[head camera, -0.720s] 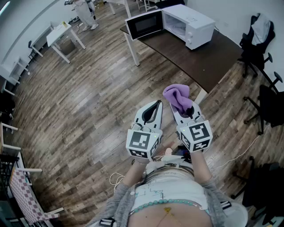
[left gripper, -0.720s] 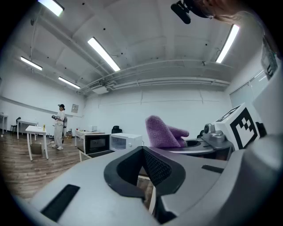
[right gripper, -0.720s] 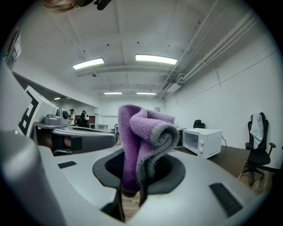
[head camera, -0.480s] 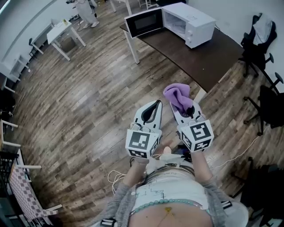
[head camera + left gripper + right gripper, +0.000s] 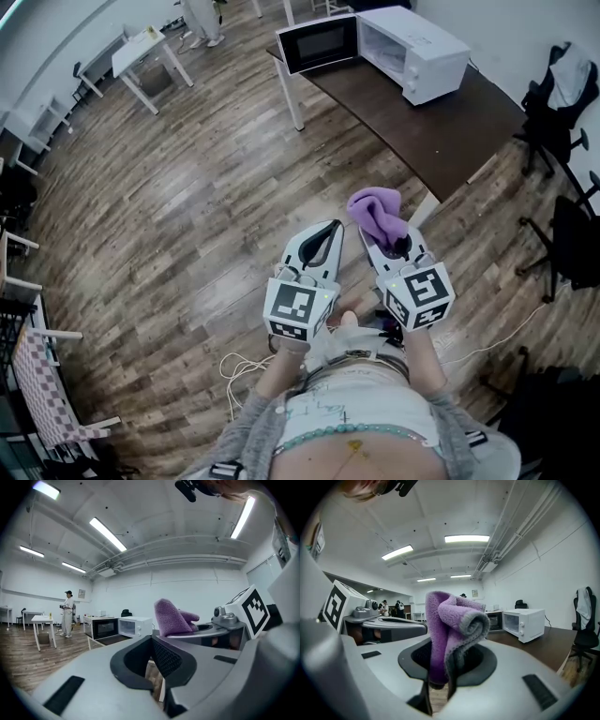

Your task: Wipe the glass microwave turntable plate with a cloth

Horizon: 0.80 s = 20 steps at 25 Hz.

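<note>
cloth (image 5: 449, 634): purple fleece, grey-edged, folded into a soft roll, long axis running out past the jaw tips | right hand-held gripper (image 5: 439, 686): clamped on cloth's lower end | left hand-held gripper (image 5: 152, 670): closed, empty

The microwave (image 5: 417, 47) and white table (image 5: 141, 52) have shifted slightly rightward in view.

We note cloth (image 5: 450, 634): purple fleece, nappy. Shells of left claw (image 5: 157, 686) & right claw (image 5: 437, 688): smooth matt grey plastic. Wood-plank floor (image 5: 187, 206), satin; table (image 5: 441, 131) dark, smooth; microwave (image 5: 412, 47) glossy white.
</note>
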Tool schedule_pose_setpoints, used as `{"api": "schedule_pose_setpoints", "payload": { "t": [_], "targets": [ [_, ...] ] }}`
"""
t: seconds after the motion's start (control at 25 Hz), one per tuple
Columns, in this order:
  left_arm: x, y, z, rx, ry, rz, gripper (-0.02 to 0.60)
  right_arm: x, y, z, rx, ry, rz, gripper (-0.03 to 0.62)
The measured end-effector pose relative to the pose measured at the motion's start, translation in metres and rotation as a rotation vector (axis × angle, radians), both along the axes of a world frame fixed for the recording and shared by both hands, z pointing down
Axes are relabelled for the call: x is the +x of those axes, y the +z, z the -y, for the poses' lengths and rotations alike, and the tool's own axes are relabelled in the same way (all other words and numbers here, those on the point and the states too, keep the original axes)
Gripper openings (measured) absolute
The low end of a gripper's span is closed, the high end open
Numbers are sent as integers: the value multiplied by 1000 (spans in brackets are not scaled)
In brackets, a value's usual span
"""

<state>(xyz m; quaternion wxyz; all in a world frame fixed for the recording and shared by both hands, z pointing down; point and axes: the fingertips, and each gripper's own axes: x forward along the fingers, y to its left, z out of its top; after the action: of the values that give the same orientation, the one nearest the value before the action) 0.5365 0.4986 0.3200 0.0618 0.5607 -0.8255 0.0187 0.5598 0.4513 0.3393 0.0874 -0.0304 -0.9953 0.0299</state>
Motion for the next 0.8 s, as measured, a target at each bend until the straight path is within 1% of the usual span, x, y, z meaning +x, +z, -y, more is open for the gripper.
{"api": "schedule_pose_setpoints", "payload": {
  "t": [0.16, 0.32, 0.64, 0.8],
  "targets": [
    [-13, 7, 2, -1, 8, -24, 11, -13, 3, 3, 7, 11, -21, 103],
    [-41, 10, 8, 16, 36, -51, 11, -38, 3, 8, 7, 38, -23, 104],
    [-119, 13, 35, 28, 117, -74, 11, -115, 7, 27, 38, 87, -46, 104],
    [-161, 10, 44, 30, 152, -65, 11, -156, 6, 37, 37, 126, -44, 104]
  ]
}}
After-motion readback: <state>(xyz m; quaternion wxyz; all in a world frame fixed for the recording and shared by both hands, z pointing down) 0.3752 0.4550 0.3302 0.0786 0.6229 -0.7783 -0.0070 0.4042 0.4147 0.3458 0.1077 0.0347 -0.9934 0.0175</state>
